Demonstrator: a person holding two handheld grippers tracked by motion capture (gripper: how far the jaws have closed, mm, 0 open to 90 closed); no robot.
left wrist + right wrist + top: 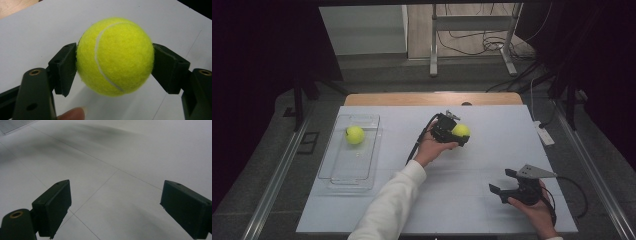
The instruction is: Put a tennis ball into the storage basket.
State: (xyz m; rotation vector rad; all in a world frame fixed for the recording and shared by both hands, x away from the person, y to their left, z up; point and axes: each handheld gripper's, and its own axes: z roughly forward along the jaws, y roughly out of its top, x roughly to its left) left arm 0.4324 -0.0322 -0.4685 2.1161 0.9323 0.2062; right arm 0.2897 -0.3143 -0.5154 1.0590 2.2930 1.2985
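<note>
yellow tennis ball point(115, 56) clamped between left gripper point(114, 63) pads

Left claw point(458, 131) reached forward on an outstretched white-sleeved arm, jaws clamped on a tennis ball point(115, 56); right claw point(503, 181) low near the body, jaws spread wide, empty.
</note>
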